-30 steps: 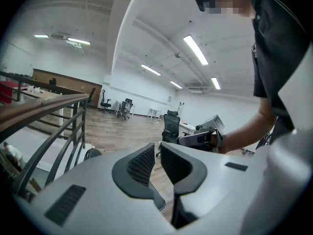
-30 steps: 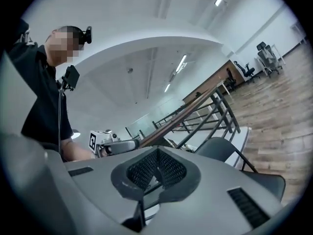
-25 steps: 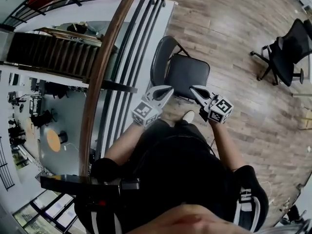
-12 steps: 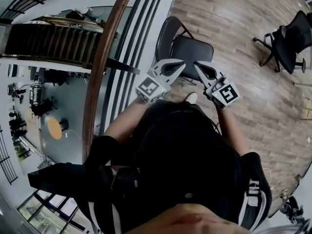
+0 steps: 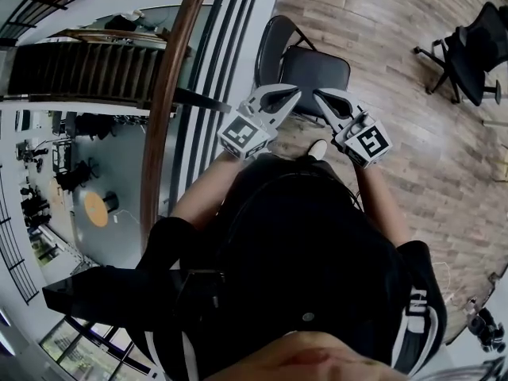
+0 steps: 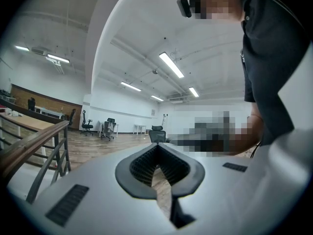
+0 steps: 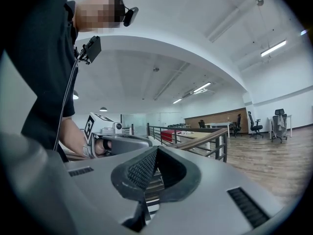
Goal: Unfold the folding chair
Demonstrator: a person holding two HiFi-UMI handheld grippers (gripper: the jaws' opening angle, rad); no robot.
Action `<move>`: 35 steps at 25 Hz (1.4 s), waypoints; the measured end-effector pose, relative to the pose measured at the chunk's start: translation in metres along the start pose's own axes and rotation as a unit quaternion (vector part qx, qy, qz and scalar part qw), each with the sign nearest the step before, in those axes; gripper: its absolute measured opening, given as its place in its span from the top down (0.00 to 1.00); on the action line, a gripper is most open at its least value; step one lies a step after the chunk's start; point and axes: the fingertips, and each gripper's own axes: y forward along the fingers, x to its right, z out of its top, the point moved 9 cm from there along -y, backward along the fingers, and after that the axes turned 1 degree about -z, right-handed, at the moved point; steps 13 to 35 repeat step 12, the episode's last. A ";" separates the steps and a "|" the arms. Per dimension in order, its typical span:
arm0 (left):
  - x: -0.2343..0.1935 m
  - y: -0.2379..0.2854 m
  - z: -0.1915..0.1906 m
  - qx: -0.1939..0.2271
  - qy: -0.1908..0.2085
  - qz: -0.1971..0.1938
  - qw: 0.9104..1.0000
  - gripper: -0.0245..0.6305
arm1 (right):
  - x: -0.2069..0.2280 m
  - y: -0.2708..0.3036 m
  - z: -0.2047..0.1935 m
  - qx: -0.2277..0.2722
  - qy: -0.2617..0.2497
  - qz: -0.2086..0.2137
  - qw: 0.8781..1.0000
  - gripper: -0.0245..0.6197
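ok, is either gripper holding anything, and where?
Nothing held. Left gripper and right gripper are both shut with nothing between the jaws; folding chair stands free.

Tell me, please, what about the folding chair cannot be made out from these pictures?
1. Folding chair legs: head view, hidden beneath its seat.
2. Seat's front edge: head view, partly covered by the left gripper and right gripper.
3. Whole chair: outside both gripper views, which look across the room.
4. Hinges: head view, too small.
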 end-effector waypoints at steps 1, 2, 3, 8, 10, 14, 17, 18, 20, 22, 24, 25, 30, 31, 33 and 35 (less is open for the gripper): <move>0.000 0.000 0.000 -0.001 0.000 0.000 1.000 0.96 | -0.001 0.000 0.000 0.000 0.000 0.001 1.000 0.95; 0.001 -0.001 0.000 -0.001 0.000 0.000 1.000 0.96 | -0.002 0.000 0.000 0.000 0.001 0.001 1.000 0.95; 0.001 -0.002 0.000 -0.002 -0.001 0.000 1.000 0.96 | -0.003 0.000 0.000 0.000 0.001 0.001 1.000 0.95; 0.000 -0.007 0.000 -0.003 -0.003 -0.001 1.000 0.96 | -0.007 0.004 0.001 0.000 0.005 0.002 1.000 0.95; 0.000 -0.010 0.001 -0.003 -0.003 0.000 1.000 0.96 | -0.010 0.004 0.001 -0.001 0.005 0.001 1.000 0.95; 0.000 -0.012 0.001 -0.003 -0.003 0.001 1.000 0.96 | -0.011 0.005 0.002 -0.001 0.005 0.001 1.000 0.95; 0.000 -0.012 0.001 -0.003 -0.003 0.001 1.000 0.96 | -0.011 0.005 0.002 -0.001 0.005 0.001 1.000 0.95; 0.000 -0.012 0.001 -0.003 -0.003 0.001 1.000 0.96 | -0.011 0.005 0.002 -0.001 0.005 0.001 1.000 0.95; 0.000 -0.012 0.001 -0.003 -0.003 0.001 1.000 0.96 | -0.011 0.005 0.002 -0.001 0.005 0.001 1.000 0.95; 0.000 -0.012 0.001 -0.003 -0.003 0.001 1.000 0.96 | -0.011 0.005 0.002 -0.001 0.005 0.001 1.000 0.95; 0.000 -0.012 0.001 -0.003 -0.003 0.001 1.000 0.96 | -0.011 0.005 0.002 -0.001 0.005 0.001 1.000 0.95; 0.000 -0.012 0.001 -0.003 -0.003 0.001 1.000 0.96 | -0.011 0.005 0.002 -0.001 0.005 0.001 1.000 0.95; 0.000 -0.012 0.001 -0.003 -0.003 0.001 1.000 0.96 | -0.011 0.005 0.002 -0.001 0.005 0.001 1.000 0.95; 0.000 -0.012 0.001 -0.003 -0.003 0.001 1.000 0.96 | -0.011 0.005 0.002 -0.001 0.005 0.001 1.000 0.95; 0.000 -0.012 0.001 -0.003 -0.003 0.001 1.000 0.96 | -0.011 0.005 0.002 -0.001 0.005 0.001 1.000 0.95; 0.000 -0.012 0.001 -0.003 -0.003 0.001 1.000 0.96 | -0.011 0.005 0.002 -0.001 0.005 0.001 1.000 0.95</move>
